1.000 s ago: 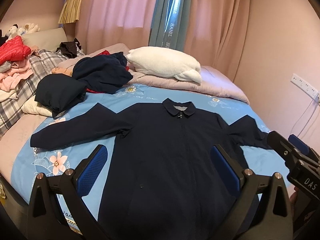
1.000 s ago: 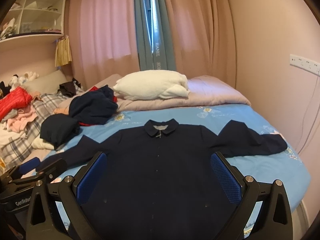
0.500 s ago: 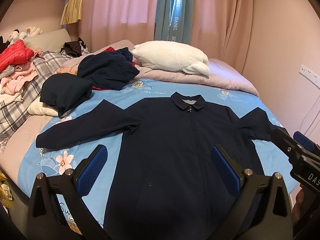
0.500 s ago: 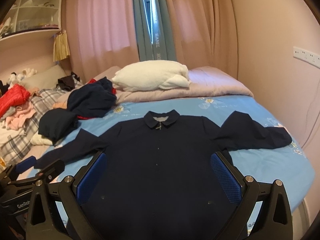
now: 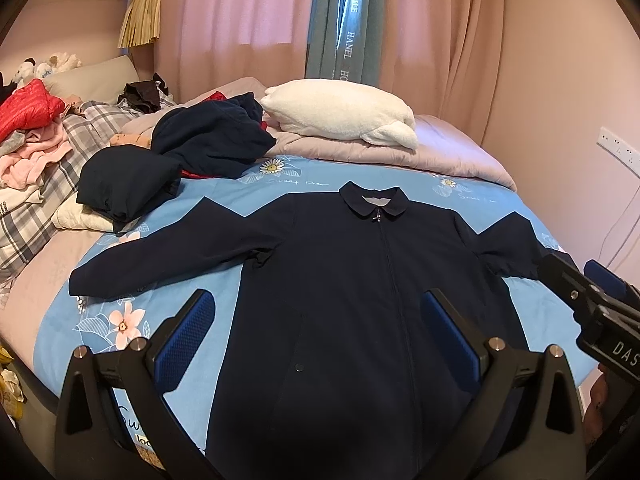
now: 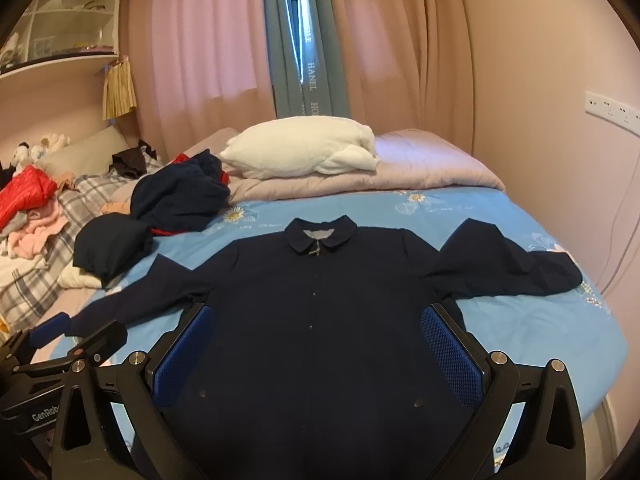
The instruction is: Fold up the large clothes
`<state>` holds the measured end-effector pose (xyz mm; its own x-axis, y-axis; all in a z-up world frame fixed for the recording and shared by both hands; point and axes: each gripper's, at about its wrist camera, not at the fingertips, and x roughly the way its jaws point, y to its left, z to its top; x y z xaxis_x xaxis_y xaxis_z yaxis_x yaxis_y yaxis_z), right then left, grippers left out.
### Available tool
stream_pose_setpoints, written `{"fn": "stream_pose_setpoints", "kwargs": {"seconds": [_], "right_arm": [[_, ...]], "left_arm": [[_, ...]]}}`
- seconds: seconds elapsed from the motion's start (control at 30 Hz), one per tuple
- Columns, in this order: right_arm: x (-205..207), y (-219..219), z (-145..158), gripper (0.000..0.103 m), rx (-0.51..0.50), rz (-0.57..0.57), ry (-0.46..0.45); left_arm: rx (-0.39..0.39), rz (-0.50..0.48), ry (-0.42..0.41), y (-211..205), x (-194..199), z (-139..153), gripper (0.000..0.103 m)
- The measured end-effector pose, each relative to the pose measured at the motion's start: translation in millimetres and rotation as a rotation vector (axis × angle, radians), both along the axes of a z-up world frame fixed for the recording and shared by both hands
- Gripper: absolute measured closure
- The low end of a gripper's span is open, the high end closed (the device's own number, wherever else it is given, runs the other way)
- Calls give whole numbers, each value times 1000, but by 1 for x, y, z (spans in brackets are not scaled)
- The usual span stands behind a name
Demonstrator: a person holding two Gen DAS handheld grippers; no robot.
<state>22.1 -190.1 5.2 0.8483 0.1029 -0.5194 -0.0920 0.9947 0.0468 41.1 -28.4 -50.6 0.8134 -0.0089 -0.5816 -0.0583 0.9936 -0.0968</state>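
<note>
A: Both sets of jaws first. How do they stand?

B: Item one, my left gripper [image 5: 320, 332]: jaws spread wide, blue pads [image 5: 188, 340] facing each other, nothing between them, held above the lower front of the jacket. Item two, my right gripper [image 6: 316, 348]: jaws likewise spread wide and holding nothing, over the same lower front. Each shows at the edge of the other's view.

A: And the garment itself?

B: Item three, navy jacket [image 5: 360, 280]: laid flat, front up, on the blue floral sheet [image 5: 100, 312]. Zipped to the collar [image 5: 374, 200], which points away from me. Left sleeve [image 5: 172, 256] stretched out sideways with a bend at the elbow; right sleeve [image 6: 504, 268] out the other way, also bent, cuff near the bed's right edge.

A: Beyond the jacket?

B: Item four, folded navy garment [image 5: 124, 184], resting on a white folded piece at the sheet's left edge. Item five, crumpled navy heap [image 5: 212, 140] with red cloth showing beneath it, just behind. Item six, white pillow [image 5: 340, 112] on a mauve quilt [image 5: 452, 160] along the far side of the bed. Item seven, plaid blanket [image 5: 36, 200] at far left, with a red padded jacket [image 5: 28, 108] and pink clothes on it. Item eight, pink curtains [image 5: 240, 20] with a teal panel between. Item nine, wall socket strip [image 6: 612, 110] on the right wall.
</note>
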Motion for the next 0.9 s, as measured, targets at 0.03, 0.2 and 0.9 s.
{"fn": "stream_pose_setpoints", "kwargs": {"seconds": [0.03, 0.2, 0.9], "right_arm": [[0, 0, 0, 1, -1, 2, 1], [-1, 4, 1, 1, -4, 4, 2], [-10, 10, 8, 1, -14, -12, -21]], "left_arm": [[-1, 0, 0, -1, 1, 0, 0], [-13, -6, -5, -3, 1, 1, 0], [-37, -24, 1, -1, -4, 3, 0]]}}
